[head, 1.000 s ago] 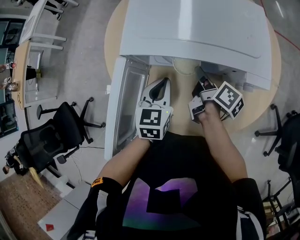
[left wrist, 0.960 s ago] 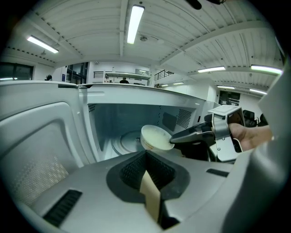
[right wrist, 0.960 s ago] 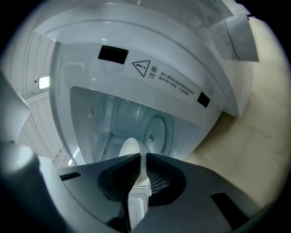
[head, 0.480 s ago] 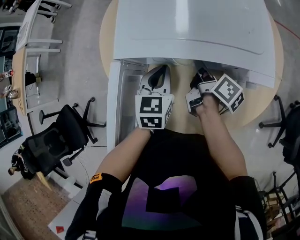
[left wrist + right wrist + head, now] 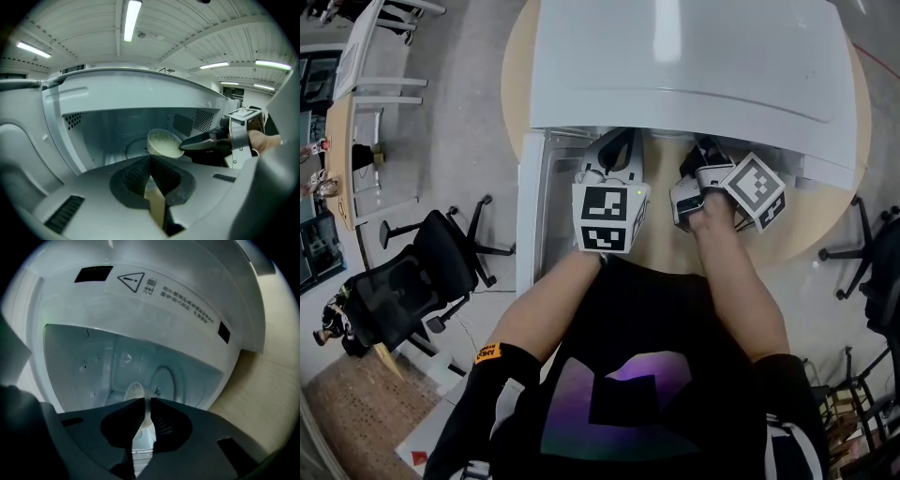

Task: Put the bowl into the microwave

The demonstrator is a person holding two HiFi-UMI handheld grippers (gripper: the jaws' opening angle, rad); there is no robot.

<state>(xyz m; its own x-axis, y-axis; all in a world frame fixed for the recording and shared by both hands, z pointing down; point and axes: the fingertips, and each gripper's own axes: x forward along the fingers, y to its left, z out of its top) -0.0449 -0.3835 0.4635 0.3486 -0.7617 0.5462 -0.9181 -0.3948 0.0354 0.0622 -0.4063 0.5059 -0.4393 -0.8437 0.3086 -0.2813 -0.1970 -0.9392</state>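
Note:
The white microwave (image 5: 675, 56) stands with its door (image 5: 546, 206) swung open to the left. In the left gripper view, a white bowl (image 5: 164, 143) of pale grainy food hangs tilted inside the cavity over the glass turntable (image 5: 136, 149). My right gripper (image 5: 146, 409) is shut on the bowl's rim (image 5: 133, 392), which that view shows edge-on. It reaches into the opening from the right (image 5: 206, 140). My left gripper (image 5: 151, 161) is shut and empty just outside the cavity mouth. From the head view, the bowl is hidden under the microwave's top, with both grippers (image 5: 617, 155) (image 5: 701, 159) at its front.
The microwave sits on a round wooden table (image 5: 825, 216). Black office chairs stand on the floor at the left (image 5: 412, 272) and the right (image 5: 872, 253). The cavity's back wall has vent holes (image 5: 70, 121).
Both grippers have moved forward to the microwave's mouth. The bowl, whose rim showed in the head view a second ago, is now under the microwave's top.

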